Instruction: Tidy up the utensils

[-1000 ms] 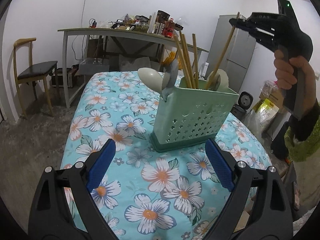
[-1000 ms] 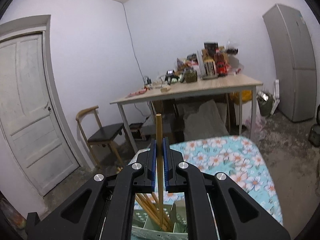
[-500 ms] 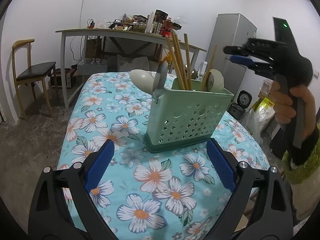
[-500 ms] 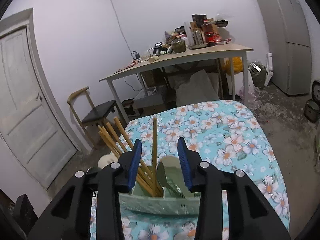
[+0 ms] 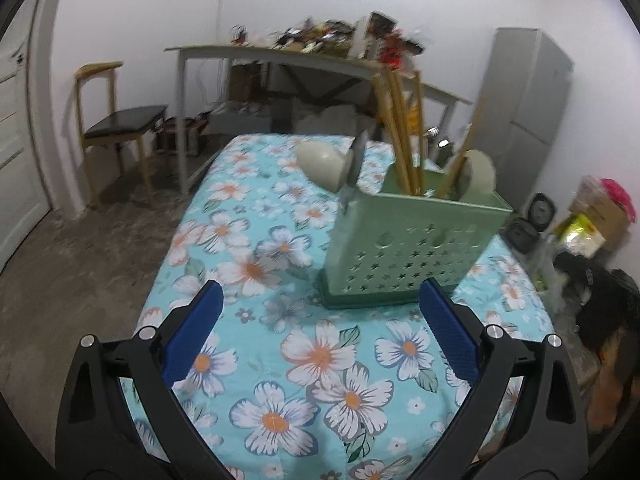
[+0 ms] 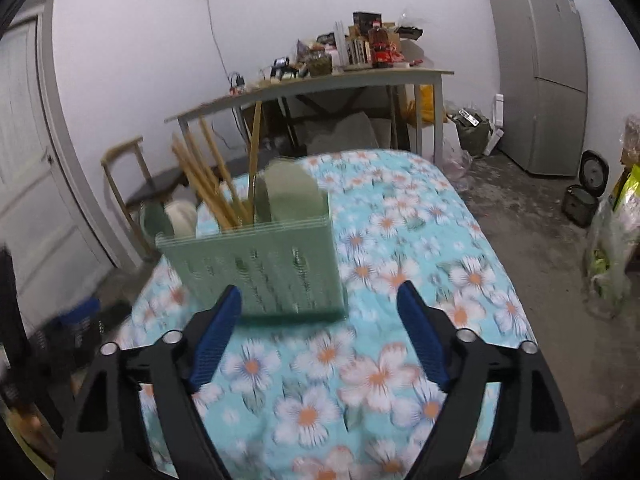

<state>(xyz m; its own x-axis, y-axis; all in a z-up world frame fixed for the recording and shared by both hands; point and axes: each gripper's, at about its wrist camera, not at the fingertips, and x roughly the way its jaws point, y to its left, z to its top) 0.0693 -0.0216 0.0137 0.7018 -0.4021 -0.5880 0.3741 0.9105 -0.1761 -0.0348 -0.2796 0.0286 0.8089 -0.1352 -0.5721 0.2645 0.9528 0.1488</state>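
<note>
A green perforated utensil holder (image 5: 408, 248) stands on the floral tablecloth (image 5: 280, 344). It holds several wooden chopsticks (image 5: 400, 132), pale spoons (image 5: 324, 162) and a metal utensil (image 5: 354, 168). My left gripper (image 5: 318, 322) is open and empty, low over the cloth just in front of the holder. In the right wrist view the holder (image 6: 260, 268) stands with chopsticks (image 6: 208, 184) and a green scoop (image 6: 292, 196) sticking out. My right gripper (image 6: 318, 322) is open and empty, just in front of the holder.
A cluttered grey desk (image 6: 320, 80) stands behind the table, with a wooden chair (image 5: 116, 128) to its left and a grey fridge (image 6: 540, 72) to its right. A white door (image 6: 36, 184) is at the left. Bags and a rice cooker (image 5: 540, 212) sit on the floor.
My right gripper opened and let go of a chopstick, which now stands in the holder. It then dropped down and back from above the holder. My left gripper stayed open and shifted slightly.
</note>
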